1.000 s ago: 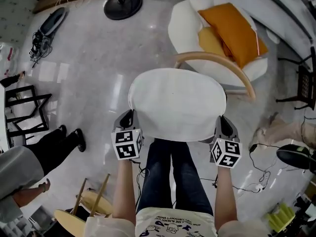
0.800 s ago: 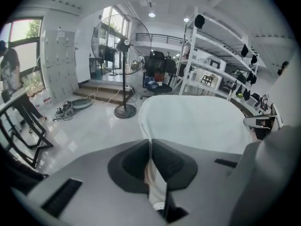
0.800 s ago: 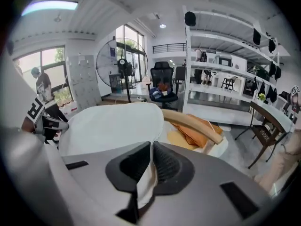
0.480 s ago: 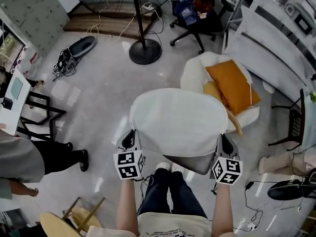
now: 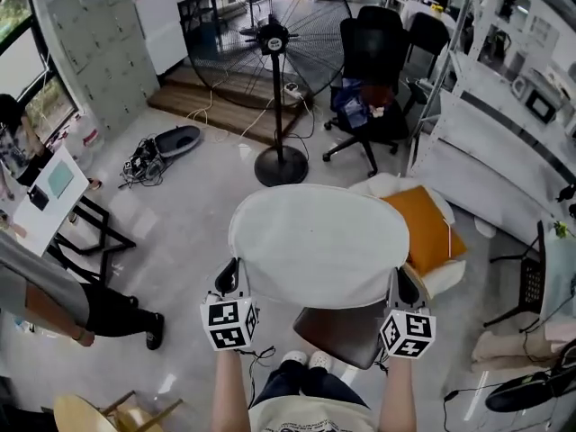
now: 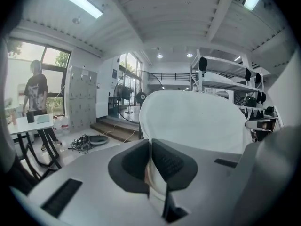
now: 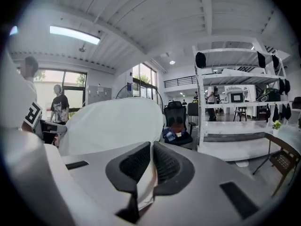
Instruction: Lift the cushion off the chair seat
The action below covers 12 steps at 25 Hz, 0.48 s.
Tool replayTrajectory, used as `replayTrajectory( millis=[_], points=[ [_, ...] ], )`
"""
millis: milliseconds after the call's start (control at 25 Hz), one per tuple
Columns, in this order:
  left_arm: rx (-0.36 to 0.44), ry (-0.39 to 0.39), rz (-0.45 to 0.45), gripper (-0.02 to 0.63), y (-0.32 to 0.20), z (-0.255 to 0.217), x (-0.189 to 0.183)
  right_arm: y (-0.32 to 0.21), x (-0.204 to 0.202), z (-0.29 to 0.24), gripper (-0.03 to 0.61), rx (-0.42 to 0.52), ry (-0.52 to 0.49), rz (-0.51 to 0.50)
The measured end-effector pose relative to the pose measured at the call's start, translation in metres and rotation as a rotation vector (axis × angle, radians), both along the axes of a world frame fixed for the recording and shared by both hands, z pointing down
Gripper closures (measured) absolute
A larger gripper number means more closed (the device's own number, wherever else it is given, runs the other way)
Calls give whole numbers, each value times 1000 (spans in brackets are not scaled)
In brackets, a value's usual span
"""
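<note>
- Two claws, one in each of the person's hands: the left claw (image 5: 227, 279) and the right claw (image 5: 407, 286). Each is pinched nearly closed on a fold of cushion fabric.
- One dark chair seat (image 5: 346, 331) shows lower down, under the cushion's near edge.
- One white cushion (image 5: 315, 246) hangs in the air between the claws, left edge in the left claw, right edge in the right.
- Beyond: one cream armchair (image 5: 439, 277) holding one orange pillow (image 5: 427, 228), then one black office chair (image 5: 378, 52) and one standing fan (image 5: 273, 39).

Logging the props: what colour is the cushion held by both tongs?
The cushion is plain white, clearest in the head view.
</note>
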<state>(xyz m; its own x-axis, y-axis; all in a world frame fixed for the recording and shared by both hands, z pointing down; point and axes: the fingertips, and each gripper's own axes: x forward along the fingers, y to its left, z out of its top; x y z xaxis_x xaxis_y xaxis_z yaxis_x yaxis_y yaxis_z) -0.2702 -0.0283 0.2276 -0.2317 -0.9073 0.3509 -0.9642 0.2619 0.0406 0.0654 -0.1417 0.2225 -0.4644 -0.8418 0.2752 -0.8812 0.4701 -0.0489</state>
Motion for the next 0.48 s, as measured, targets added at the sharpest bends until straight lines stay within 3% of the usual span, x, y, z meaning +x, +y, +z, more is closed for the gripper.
replayTrajectory(
  millis=[480],
  points=[
    [149,-62,-35,582,22,-92,8,11,4,-93,543,158,-71,-16]
  ],
)
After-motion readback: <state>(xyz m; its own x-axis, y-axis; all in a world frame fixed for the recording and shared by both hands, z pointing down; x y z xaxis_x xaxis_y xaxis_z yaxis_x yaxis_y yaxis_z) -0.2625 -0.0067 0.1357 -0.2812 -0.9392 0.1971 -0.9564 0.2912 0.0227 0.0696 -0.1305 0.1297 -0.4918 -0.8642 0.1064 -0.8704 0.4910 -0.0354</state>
